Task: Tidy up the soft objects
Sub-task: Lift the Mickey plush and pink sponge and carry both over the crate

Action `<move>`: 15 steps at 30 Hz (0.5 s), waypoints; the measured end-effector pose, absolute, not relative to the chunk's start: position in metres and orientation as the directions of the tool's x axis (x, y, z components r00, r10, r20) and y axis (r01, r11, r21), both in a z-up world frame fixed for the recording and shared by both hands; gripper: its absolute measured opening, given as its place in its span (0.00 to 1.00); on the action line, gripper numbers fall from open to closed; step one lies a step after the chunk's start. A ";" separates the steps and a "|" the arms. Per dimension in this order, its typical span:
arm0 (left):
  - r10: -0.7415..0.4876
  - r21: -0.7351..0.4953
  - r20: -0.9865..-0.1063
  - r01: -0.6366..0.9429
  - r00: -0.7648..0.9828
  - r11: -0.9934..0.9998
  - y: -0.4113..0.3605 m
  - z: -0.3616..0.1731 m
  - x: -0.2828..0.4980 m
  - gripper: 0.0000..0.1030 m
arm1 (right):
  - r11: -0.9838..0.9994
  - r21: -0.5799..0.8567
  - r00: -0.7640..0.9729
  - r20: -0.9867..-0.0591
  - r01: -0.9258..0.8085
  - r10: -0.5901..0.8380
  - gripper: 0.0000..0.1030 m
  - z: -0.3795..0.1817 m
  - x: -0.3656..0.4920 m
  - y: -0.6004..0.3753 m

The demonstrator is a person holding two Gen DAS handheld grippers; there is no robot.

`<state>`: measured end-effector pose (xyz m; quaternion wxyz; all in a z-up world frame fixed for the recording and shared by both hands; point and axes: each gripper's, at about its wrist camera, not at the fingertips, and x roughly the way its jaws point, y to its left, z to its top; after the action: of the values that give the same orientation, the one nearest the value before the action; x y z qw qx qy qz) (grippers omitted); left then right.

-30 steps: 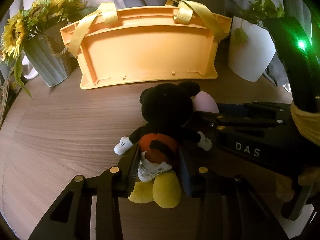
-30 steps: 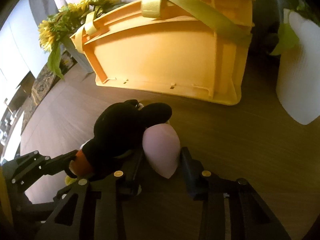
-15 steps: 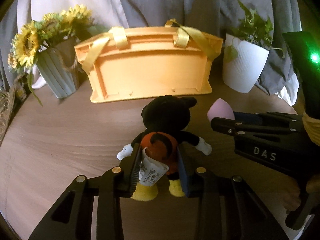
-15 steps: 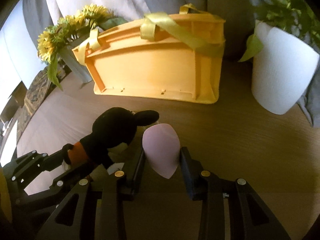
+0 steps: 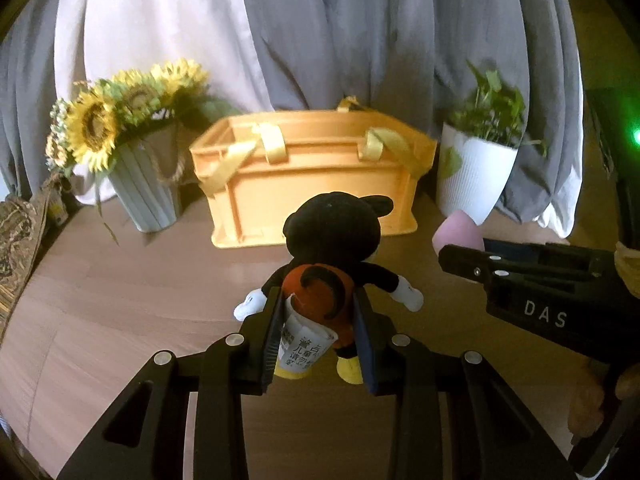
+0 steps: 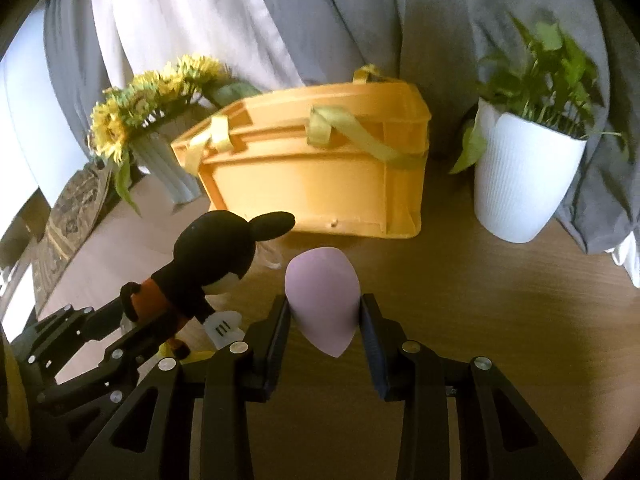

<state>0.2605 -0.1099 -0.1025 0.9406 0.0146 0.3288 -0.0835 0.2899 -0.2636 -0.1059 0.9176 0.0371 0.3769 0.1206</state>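
A black mouse plush toy (image 5: 332,240) in red shorts hangs above the wooden table, and my left gripper (image 5: 318,312) is shut on its body with a white tag between the pads. The same plush toy (image 6: 212,264) shows at the left of the right wrist view. My right gripper (image 6: 324,314) is shut on a pink egg-shaped sponge (image 6: 322,292), also lifted off the table. That sponge (image 5: 456,230) peeks out ahead of the right gripper in the left wrist view. An orange basket (image 5: 312,184) with yellow straps stands behind both, its open top showing.
A vase of sunflowers (image 5: 132,136) stands left of the basket (image 6: 320,184) and a white potted plant (image 6: 520,176) stands to its right. Grey and white cloth (image 5: 320,32) hangs at the back. A patterned mat (image 5: 16,232) lies at the table's left edge.
Both grippers rose with their toys off the table and tilted up. The basket now looks farther off and lower, and the cloth behind has come into view.
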 end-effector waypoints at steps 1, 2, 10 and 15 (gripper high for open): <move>-0.150 -0.031 -0.611 0.166 0.777 0.986 -0.107 -0.098 0.258 0.32 | 0.969 0.160 0.693 -0.677 -0.188 0.246 0.35 -0.102 0.288 -0.261; -0.152 -0.033 -0.601 0.166 0.784 0.986 -0.104 -0.093 0.257 0.32 | 0.970 0.161 0.700 -0.671 -0.183 0.244 0.35 -0.098 0.285 -0.259; -0.180 -0.035 -0.530 0.191 0.829 0.981 -0.082 -0.059 0.245 0.32 | 0.974 0.169 0.758 -0.612 -0.149 0.223 0.36 -0.065 0.265 -0.242; -0.193 -0.034 -0.482 0.202 0.855 0.979 -0.067 -0.040 0.240 0.32 | 0.978 0.166 0.787 -0.584 -0.126 0.200 0.36 -0.048 0.255 -0.231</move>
<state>0.2403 -0.0667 -0.0397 0.9629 0.0090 0.2494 -0.1028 0.2553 -0.2307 -0.0478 0.9434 0.0591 0.3149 0.0862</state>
